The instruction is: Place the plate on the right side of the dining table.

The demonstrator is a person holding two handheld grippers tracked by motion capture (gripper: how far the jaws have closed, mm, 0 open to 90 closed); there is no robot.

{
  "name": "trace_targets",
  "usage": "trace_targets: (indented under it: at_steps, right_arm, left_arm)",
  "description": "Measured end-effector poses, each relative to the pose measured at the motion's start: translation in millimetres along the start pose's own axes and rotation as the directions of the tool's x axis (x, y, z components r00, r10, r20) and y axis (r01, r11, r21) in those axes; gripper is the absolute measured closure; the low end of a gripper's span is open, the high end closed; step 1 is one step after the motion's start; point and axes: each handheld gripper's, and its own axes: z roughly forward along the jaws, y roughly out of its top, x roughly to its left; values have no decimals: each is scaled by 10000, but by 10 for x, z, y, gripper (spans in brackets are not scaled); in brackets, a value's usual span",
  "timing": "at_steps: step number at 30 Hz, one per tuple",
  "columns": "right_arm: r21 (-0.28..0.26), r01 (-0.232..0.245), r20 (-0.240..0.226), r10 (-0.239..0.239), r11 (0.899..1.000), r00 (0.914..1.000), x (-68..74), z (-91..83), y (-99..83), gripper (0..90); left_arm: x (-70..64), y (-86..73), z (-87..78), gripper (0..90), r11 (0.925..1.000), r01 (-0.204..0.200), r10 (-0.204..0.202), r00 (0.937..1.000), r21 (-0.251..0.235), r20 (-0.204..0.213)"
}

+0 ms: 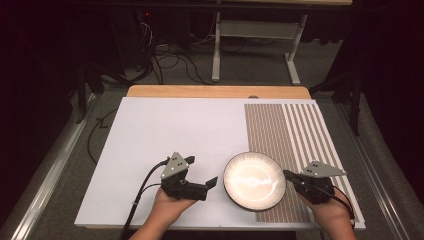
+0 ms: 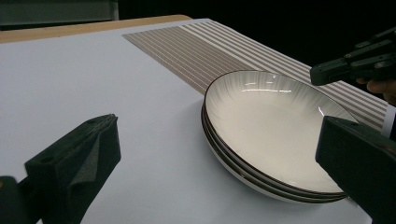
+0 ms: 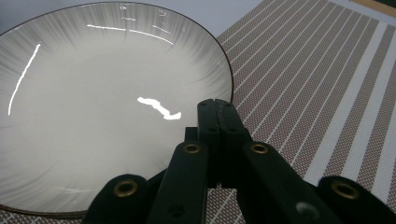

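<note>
A stack of three white, ribbed deep plates (image 1: 254,181) with dark rims sits near the table's front edge, half on the white mat (image 1: 165,130) and half on the striped placemat (image 1: 285,130). My left gripper (image 1: 203,171) is just left of the stack, open wide, its jaws facing the plates (image 2: 275,121) with nothing between them. My right gripper (image 1: 286,174) is shut, and its tips hover at the stack's right rim. In the right gripper view the closed jaws (image 3: 217,106) point over the edge of the top plate (image 3: 102,112). From the left gripper view, the right gripper (image 2: 327,70) hangs just above the far rim.
The wooden table edge (image 1: 215,91) shows beyond the mat. Behind it on the floor are cables (image 1: 170,60) and a white desk frame (image 1: 255,40). A cable (image 1: 142,187) trails from the left gripper towards the front edge.
</note>
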Motion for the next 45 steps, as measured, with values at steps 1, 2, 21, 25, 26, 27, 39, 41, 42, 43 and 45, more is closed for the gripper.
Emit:
trace_targets:
  at_steps: [1,2,21,25,26,27,39,41,42,43,45]
  right_arm:
    - [0,0,0,0,10000,10000,0,0,0,900]
    - [16,-9,-8,9,10000,10000,-13,7,-10,900]
    - [251,5,170,-9,9997,9999,-23,43,-30,900]
    - [328,61,201,-67,9994,9998,-13,52,-28,900]
    - [318,134,214,-141,9994,9997,-14,54,-27,900]
    - [361,116,212,-124,9993,9997,-2,57,-24,900]
    - [553,457,-360,-437,9974,9984,140,156,22,900]
    - [582,541,-309,-524,9968,9981,157,165,31,900]
    - [580,460,-337,-441,9973,9985,152,165,31,900]
    - [534,388,-400,-366,9978,9985,144,167,27,900]
    - [504,380,-445,-358,9980,9984,141,169,25,900]
  left_arm:
    - [0,0,0,5,10000,0,0,10000,0,0]
    - [0,0,-1,5,10000,-21,21,10000,-4,-41]
    - [0,-2,-3,5,9999,-129,128,9998,-31,-176]
    - [2,0,1,5,9999,-155,155,9997,-13,-181]
    - [2,-1,5,5,9999,-154,154,9997,-10,-183]
    - [1,-2,6,5,9999,-154,154,9997,-7,-177]
    - [-20,-13,39,5,9999,-131,132,9999,79,-85]
    - [-22,-15,42,5,9999,-107,107,9999,102,-51]
    - [-22,-17,45,5,9999,-91,91,9999,88,-44]
    - [-22,-17,47,5,9999,-81,81,10000,99,-37]
    - [-23,-19,53,5,9999,-53,53,10000,112,-4]
